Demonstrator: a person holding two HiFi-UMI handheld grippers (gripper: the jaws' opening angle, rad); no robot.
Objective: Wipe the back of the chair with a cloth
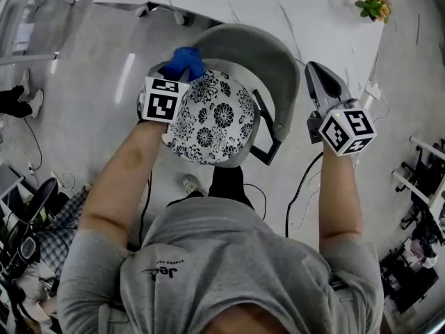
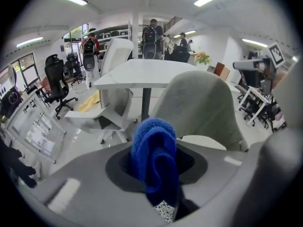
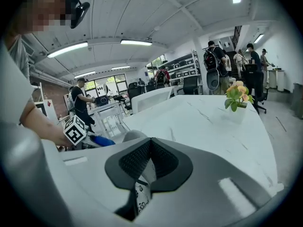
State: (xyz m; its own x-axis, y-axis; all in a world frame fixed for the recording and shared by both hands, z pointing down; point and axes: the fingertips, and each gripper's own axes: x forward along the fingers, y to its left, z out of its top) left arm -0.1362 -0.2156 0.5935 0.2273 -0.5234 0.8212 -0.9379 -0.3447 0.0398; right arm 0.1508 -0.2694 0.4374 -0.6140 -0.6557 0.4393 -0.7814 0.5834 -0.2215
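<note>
The chair has a curved grey back [image 1: 268,58] and a black-and-white floral seat cushion [image 1: 215,117]. My left gripper [image 1: 182,69] is shut on a bunched blue cloth [image 1: 184,61] at the left end of the chair back. In the left gripper view the cloth [image 2: 154,155] fills the jaws and the chair back [image 2: 203,108] rises just ahead to the right; whether they touch is unclear. My right gripper [image 1: 317,72] hovers off the right side of the chair back, shut with nothing in it [image 3: 149,143].
A white marble table [image 1: 292,5] with a small potted plant [image 1: 374,4] stands just behind the chair. A black cable [image 1: 299,193] runs across the floor at the right. Office chairs [image 2: 57,79] and several people stand further off.
</note>
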